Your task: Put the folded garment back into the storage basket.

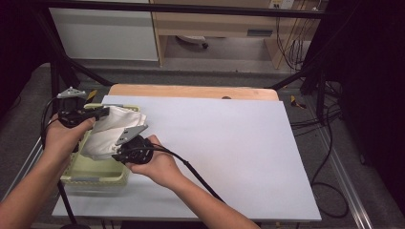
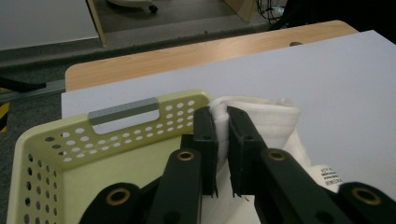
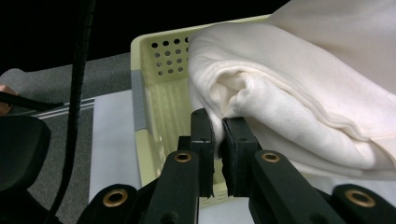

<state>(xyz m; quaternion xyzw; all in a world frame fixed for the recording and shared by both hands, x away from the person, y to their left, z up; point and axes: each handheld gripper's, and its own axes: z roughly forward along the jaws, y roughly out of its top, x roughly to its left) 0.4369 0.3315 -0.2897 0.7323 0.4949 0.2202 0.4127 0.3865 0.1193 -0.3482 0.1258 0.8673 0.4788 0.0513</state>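
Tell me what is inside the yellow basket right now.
A folded white cloth hangs partly inside the yellow basket, pinched by the left tool and right tool. A bare floor strip shows; anything beneath the cloth is hidden.

My left gripper (image 1: 98, 113) and right gripper (image 1: 125, 149) are both black, each with two flat, square-tipped jaws on thick arms pinned by brass-ringed rivets. Each one carries a grey three-cornered plate (image 1: 71, 92) on top. A black cable (image 1: 200, 179) trails from the right one towards the near edge. My forearms are bare, with no sleeves.
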